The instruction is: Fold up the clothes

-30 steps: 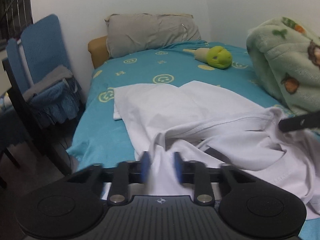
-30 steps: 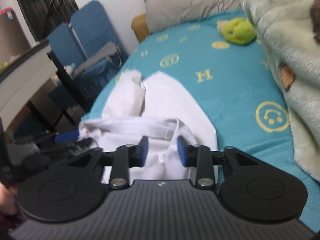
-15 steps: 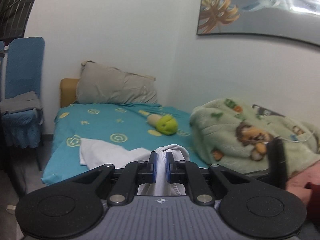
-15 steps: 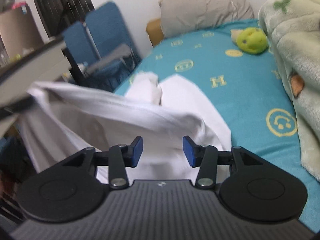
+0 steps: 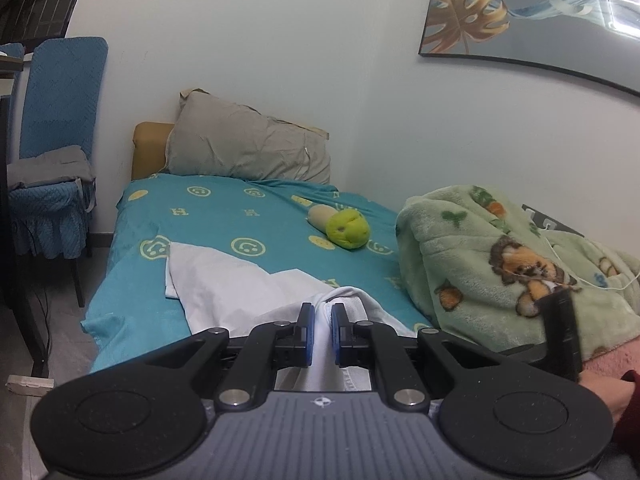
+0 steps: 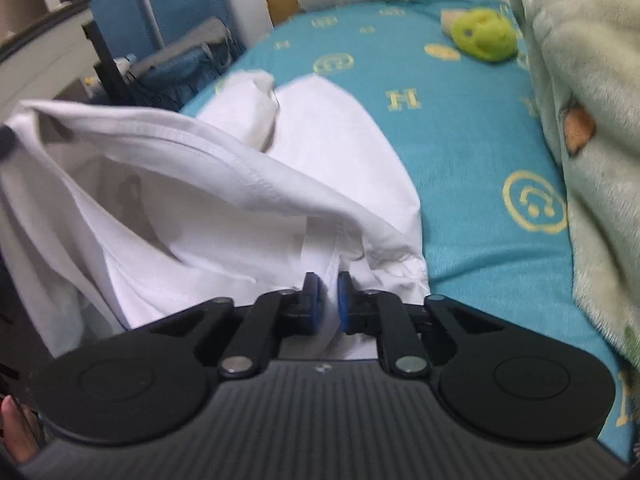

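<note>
We saw a white garment point(image 6: 248, 184) of thin, smooth woven cloth, matt, with a stitched hem along its lifted edge. The bed sheet point(image 5: 224, 216) looked like soft, faintly napped teal fabric with printed yellow marks. The blanket point(image 5: 500, 272) was thick, fluffy fleece, plainly rough-piled. The pillow point(image 5: 248, 152) wore creased, dull grey cloth, and the plush toy point(image 5: 346, 230) had a fuzzy green surface. The chair point(image 5: 60, 96) had a textured blue fabric cover. Both the left gripper point(image 5: 323, 334) and the right gripper point(image 6: 328, 300) were matt black plastic with fine-grained discs, shiny metal pins and smooth blue pads. The wall picture point(image 5: 532, 20) was glossy, throwing back glare
</note>
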Motion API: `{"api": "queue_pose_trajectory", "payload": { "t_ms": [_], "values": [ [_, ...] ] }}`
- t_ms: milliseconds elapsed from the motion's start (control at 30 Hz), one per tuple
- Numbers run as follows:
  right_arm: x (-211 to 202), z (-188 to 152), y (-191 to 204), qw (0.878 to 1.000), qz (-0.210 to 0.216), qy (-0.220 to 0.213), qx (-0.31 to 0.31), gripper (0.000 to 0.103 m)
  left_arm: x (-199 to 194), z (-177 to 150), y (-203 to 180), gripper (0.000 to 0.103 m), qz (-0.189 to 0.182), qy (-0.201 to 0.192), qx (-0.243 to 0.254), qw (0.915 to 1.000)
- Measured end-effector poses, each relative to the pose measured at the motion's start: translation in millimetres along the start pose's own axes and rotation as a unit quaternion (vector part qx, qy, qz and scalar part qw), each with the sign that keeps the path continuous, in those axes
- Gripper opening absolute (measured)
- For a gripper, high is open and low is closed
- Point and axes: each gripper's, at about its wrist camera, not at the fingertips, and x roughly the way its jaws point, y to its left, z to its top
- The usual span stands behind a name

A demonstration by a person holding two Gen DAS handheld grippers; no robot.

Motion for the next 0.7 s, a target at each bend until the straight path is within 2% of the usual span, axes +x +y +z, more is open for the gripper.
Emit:
{"api": "queue_pose_trajectory", "payload": {
  "t_ms": [100, 233, 400, 500, 567, 633, 667, 700],
  "values": [
    [-30, 4, 3, 0.999, 0.023, -0.028, 0.001, 0.01, 3, -1, 2, 0.01, 0.002, 0.004, -0.005, 1.0],
    [-82, 1, -2, 0.997, 0.051, -0.049, 0.008, 0.01, -4, 1, 5, 0.01, -0.016, -0.002, -0.018, 0.9997],
    [-104, -14, -30, 0.998, 0.018, -0.027, 0.05, 0.011, -15, 4, 2, 0.01, -0.051, -0.02, -0.026, 0.9982],
    [-105, -14, -35, 0.996, -0.009, -0.05, 0.068, 0.012, -17, 4, -5, 0.01, -0.061, -0.023, -0.012, 0.9978],
    [-103, -11, -32, 0.996, -0.013, -0.064, 0.063, 0.021, -17, 3, -10, 0.01, -0.062, -0.022, -0.004, 0.9978],
    [-101, -10, -27, 0.996, -0.012, -0.072, 0.046, 0.068, -16, 3, -13, 0.01, -0.062, -0.02, 0.0, 0.9979],
    [-99, -11, -21, 0.997, -0.013, -0.076, 0.03, 0.077, -15, 3, -14, 0.01, -0.061, -0.02, 0.0, 0.9979],
    [-97, -12, -16, 0.997, -0.014, -0.08, 0.015, 0.077, -15, 4, -14, 0.01, -0.061, -0.02, 0.0, 0.9979]
  ]
}}
